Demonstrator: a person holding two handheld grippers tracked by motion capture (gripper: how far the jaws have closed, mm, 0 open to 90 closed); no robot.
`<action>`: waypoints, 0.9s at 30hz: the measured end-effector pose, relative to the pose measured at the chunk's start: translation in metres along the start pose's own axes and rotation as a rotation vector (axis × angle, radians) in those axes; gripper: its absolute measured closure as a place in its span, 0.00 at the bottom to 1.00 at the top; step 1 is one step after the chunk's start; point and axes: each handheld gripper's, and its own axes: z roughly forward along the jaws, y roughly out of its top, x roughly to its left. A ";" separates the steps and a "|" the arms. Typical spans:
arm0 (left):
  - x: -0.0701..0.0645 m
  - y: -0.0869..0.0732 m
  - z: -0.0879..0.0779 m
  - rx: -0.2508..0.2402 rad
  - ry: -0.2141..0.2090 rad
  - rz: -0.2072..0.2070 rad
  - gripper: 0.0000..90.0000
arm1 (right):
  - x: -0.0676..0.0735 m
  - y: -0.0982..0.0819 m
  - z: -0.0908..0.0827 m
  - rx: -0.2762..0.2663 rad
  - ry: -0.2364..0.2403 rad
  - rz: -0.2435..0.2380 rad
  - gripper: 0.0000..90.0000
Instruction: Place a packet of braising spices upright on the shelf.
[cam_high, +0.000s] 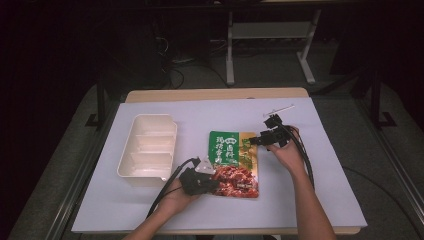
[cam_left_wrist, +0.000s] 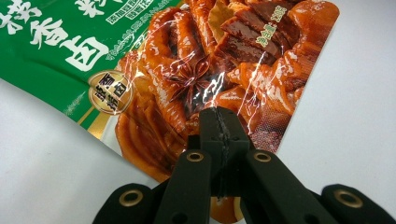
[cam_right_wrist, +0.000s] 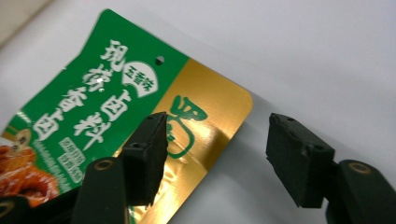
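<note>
Seasoning packet (cam_high: 233, 164) flat on white tabletop (cam_high: 330, 165); left hand-held gripper (cam_high: 212, 186) clamps it, right hand-held gripper (cam_high: 261, 140) wide.

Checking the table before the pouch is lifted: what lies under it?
The pouch lies flat on the white sheet that covers the table; the left tongs pinch its near edge. Anything beneath the pouch is covered.

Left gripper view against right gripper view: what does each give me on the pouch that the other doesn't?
The left gripper view has the left gripper shut on the pouch at its food-photo end, with a star anise printed there. The right gripper view has the right gripper open, its jaws straddling the gold corner without pressing on it, beside the hang hole. Both show the pouch's green printed band and the white table cover under it.
</note>
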 end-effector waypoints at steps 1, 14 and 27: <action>-0.001 0.000 0.000 -0.002 -0.001 -0.005 1.00 | -0.001 0.000 0.002 0.003 -0.006 0.003 0.44; -0.001 0.000 0.000 0.006 0.002 0.005 1.00 | -0.003 -0.002 0.017 0.026 0.061 0.046 0.60; -0.002 0.000 0.000 0.003 0.011 0.008 1.00 | 0.005 -0.003 0.001 -0.023 0.203 0.036 0.73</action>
